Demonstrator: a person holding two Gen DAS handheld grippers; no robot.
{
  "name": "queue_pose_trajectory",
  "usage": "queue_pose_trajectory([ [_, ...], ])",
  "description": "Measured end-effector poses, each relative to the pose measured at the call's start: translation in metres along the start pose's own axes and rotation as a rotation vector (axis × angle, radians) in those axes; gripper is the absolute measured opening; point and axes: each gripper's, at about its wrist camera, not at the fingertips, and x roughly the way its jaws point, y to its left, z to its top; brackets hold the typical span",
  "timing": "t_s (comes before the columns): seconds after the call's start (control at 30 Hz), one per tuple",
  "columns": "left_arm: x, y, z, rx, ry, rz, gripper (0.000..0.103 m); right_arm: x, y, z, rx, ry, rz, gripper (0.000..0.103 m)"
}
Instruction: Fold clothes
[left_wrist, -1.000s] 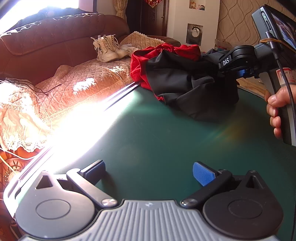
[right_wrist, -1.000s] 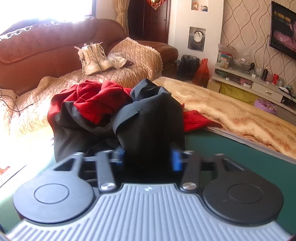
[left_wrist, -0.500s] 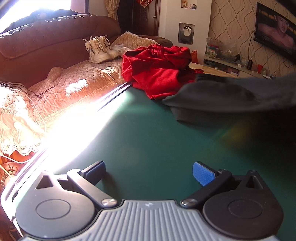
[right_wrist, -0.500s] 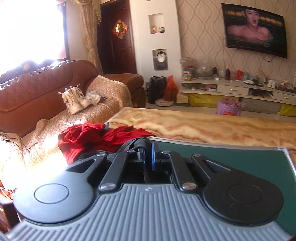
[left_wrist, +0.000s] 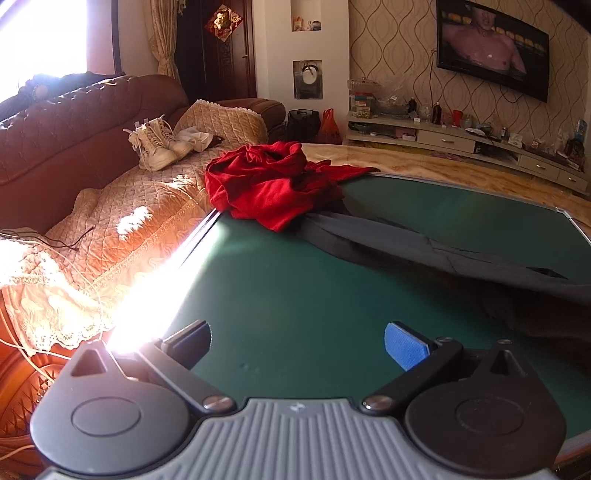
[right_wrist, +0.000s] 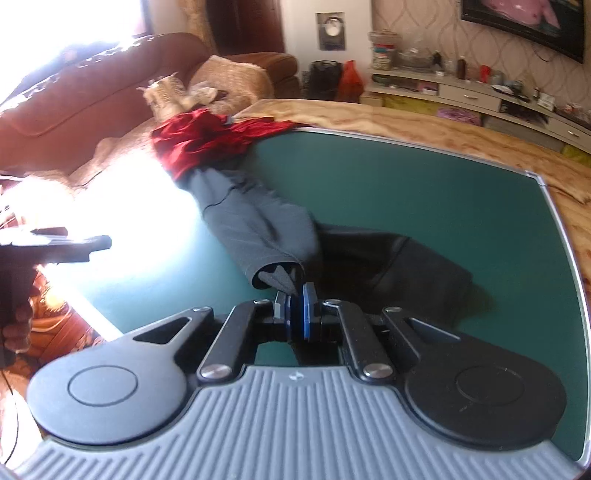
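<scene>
the right hand-held gripper (right_wrist: 294, 308) is clenched on a corner of the dark grey fabric garment (right_wrist: 255, 225), its blue pads pinching a fold of cloth just in front of the camera. from that pinch the garment runs away across the green glass-topped desk (right_wrist: 424, 192) in a long strip, with a darker part bunched to the right. its far end is tucked under the crumpled red fabric garment (right_wrist: 207, 142), which sits at the desk's far corner beside the brown leather sofa (right_wrist: 92, 96).

the left hand-held gripper (left_wrist: 297, 345) is released, jaws wide apart with nothing between them, low over a bare part of the desk. in its view the grey garment (left_wrist: 424, 247) stretches from the red pile (left_wrist: 269, 184) off toward the right edge.

one second ago the grey garment lay heaped on top of the red one and the right gripper was just closing on it. half a second ago it was lifted and drawn out. now it is pulled nearly clear and lies lengthwise on the desk, while the red garment stays at the corner. the left gripper has barely moved and stays open throughout.

this suggests the grey garment is being separated and brought forward for laying out. it is neither flat nor folded here, and its far end appears caught under the red cloth.
</scene>
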Motion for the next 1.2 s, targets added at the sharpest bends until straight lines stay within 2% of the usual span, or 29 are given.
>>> queue_pose_trajectory([
  [0.2,-0.007,-0.010,-0.015,-0.011,0.104,-0.111,0.103,-0.010,0.055,-0.043,-0.121,0.054,0.096,0.008],
  [0.4,0.010,-0.010,-0.021,-0.040,0.166,-0.160,0.103,0.017,0.067,-0.033,-0.184,0.102,0.030,0.009],
  [0.43,0.015,-0.009,-0.022,-0.047,0.169,-0.160,0.103,0.022,0.069,-0.031,-0.194,0.110,0.019,0.013],
  [0.5,0.025,-0.005,-0.021,-0.049,0.173,-0.149,0.103,0.031,0.073,-0.028,-0.215,0.126,-0.003,0.042],
  [0.57,0.034,0.000,-0.020,-0.050,0.178,-0.137,0.103,0.040,0.076,-0.022,-0.233,0.134,-0.019,0.057],
  [0.63,0.044,0.005,-0.020,-0.048,0.181,-0.121,0.103,0.050,0.066,0.003,-0.228,0.085,0.015,0.062],
  [0.67,0.049,0.007,-0.019,-0.047,0.184,-0.113,0.103,0.057,0.062,0.018,-0.219,0.063,0.028,0.068],
  [0.7,0.053,0.009,-0.019,-0.046,0.187,-0.106,0.103,0.067,0.058,0.035,-0.207,0.048,0.041,0.075],
  [0.8,0.067,0.015,-0.017,-0.034,0.193,-0.098,0.103,0.112,0.044,0.091,-0.156,0.023,0.088,0.086],
  [0.9,0.077,0.020,-0.014,-0.022,0.193,-0.088,0.103,0.182,0.041,0.141,-0.121,0.082,0.113,0.087],
  [1.0,0.085,0.025,-0.010,-0.011,0.210,-0.091,0.103,0.249,0.052,0.170,-0.104,0.140,0.116,0.087],
  [1.07,0.089,0.028,-0.008,-0.002,0.209,-0.087,0.103,0.284,0.064,0.177,-0.119,0.158,0.134,0.087],
  [1.2,0.099,0.035,-0.003,-0.010,0.206,-0.095,0.103,0.327,0.092,0.181,-0.225,0.189,0.077,0.087],
])
